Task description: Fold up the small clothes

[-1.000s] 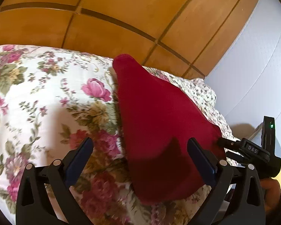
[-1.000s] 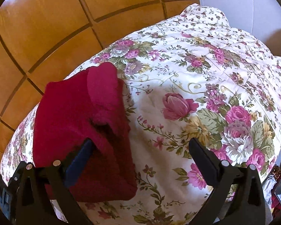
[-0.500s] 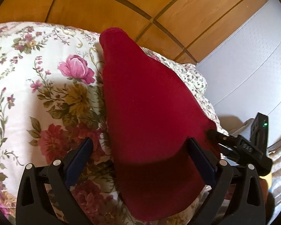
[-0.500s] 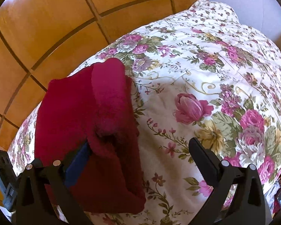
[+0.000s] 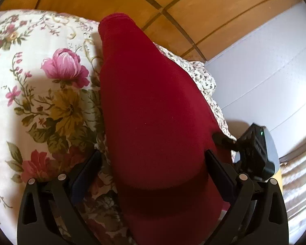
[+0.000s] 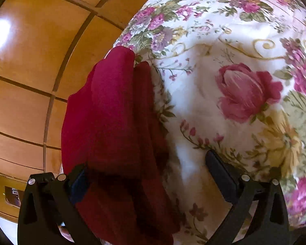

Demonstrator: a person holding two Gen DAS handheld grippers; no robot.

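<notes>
Red garment (image 5: 153, 112) was laid lengthwise on floral quilt (image 5: 40, 102), its near end bracketed by spread left gripper (image 5: 153, 167); right gripper (image 6: 146, 167), likewise unclenched, was positioned alongside.

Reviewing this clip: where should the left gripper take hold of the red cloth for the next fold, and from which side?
Probably the near edge of the red cloth, approached from the camera side. It lies long and narrow on the floral quilt, its near end already between the open left gripper fingers.

both wrist views close above floral quilt (image 5: 40, 106), sharing red cloth (image 6: 112, 122)
</notes>
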